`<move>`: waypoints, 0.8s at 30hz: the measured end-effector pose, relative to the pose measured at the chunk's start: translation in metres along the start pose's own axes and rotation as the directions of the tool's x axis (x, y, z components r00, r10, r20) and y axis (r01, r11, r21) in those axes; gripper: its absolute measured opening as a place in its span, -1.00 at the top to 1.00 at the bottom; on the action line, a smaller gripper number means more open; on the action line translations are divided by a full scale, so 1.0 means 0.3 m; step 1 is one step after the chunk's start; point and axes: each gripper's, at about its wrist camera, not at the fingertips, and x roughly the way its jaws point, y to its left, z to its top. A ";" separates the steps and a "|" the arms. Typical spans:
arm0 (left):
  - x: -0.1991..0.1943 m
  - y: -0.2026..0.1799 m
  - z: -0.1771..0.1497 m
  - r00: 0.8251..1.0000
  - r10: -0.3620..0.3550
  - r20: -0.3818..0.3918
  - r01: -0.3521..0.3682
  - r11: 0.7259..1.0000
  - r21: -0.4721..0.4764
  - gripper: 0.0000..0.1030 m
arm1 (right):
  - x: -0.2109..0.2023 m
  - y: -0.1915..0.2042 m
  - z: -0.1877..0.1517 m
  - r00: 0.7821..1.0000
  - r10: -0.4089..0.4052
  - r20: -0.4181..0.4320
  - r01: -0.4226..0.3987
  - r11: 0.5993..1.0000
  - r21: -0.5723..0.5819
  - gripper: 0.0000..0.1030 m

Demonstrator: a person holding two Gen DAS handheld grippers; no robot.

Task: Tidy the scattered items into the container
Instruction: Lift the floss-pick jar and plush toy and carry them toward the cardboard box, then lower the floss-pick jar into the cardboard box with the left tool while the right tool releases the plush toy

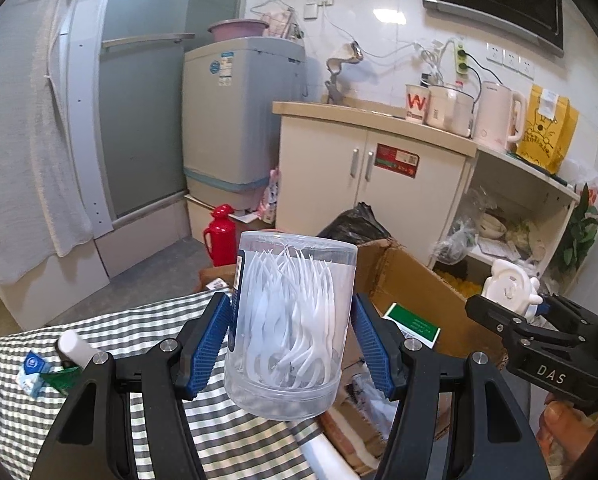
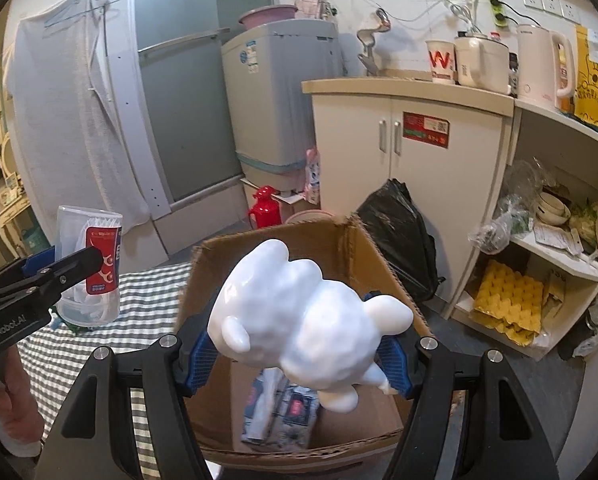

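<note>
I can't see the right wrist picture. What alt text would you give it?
The right gripper holds a white animal figurine above an open cardboard box with packets inside. At left, the left gripper holds a clear jar over a checked cloth.

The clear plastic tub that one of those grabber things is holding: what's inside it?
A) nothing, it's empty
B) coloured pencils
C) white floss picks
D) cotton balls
C: the clear tub, clamped in the left gripper, is packed with thin white curved floss picks standing on end, visible through its transparent wall.
</note>
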 end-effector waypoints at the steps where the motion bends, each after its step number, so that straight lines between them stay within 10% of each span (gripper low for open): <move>1: 0.011 -0.011 0.002 1.000 -0.007 -0.002 0.007 1.000 0.004 -0.24 | 0.006 -0.012 0.000 1.000 -0.004 -0.004 0.004 1.000 0.003 -0.32; 24: 0.229 -0.182 0.017 0.988 -0.128 -0.089 0.134 0.989 0.063 -0.24 | 0.162 -0.081 -0.042 0.990 -0.014 -0.140 0.009 0.999 -0.035 -0.31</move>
